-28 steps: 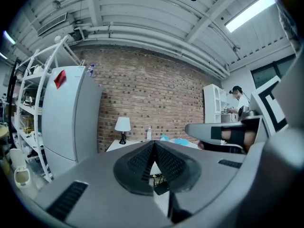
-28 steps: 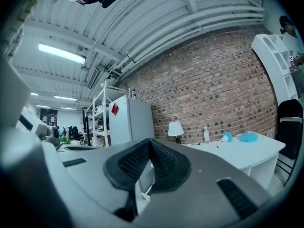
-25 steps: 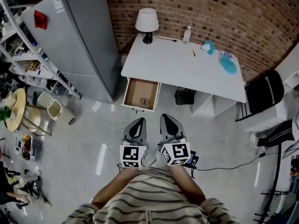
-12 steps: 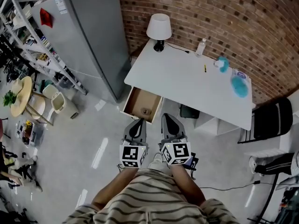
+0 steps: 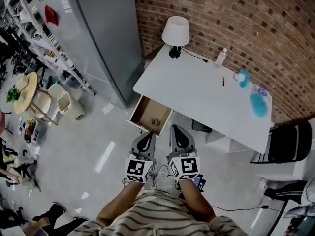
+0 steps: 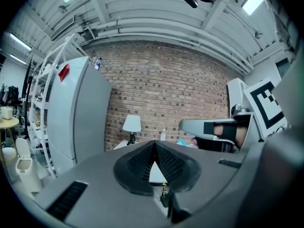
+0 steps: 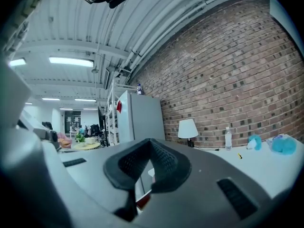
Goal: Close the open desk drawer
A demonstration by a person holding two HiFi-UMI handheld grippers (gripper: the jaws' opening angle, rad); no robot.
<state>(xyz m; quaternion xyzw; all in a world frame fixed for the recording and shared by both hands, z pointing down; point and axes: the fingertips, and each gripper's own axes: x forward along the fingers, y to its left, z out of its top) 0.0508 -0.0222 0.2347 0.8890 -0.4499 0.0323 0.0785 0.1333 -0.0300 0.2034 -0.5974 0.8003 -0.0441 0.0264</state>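
The white desk (image 5: 197, 95) stands against the brick wall. Its wooden drawer (image 5: 150, 116) is pulled out at the left front, with a small object lying inside. My left gripper (image 5: 148, 134) is shut and empty, its tip just short of the drawer's front edge. Beside it, my right gripper (image 5: 177, 131) is also shut and empty, pointing at the drawer's right front corner. In the left gripper view the pads (image 6: 142, 163) meet, and the desk (image 6: 156, 174) shows below them. In the right gripper view the pads (image 7: 164, 163) are closed too.
A grey refrigerator (image 5: 101, 38) stands left of the desk, with a metal shelf rack (image 5: 44, 43) and bins (image 5: 66, 107) further left. On the desk are a lamp (image 5: 175, 32), a bottle (image 5: 221, 58) and blue items (image 5: 258, 103). A black chair (image 5: 285, 144) is at the right.
Both grippers have moved forward toward the desk together. The open drawer now lies just in front of their tips. Both stayed shut.
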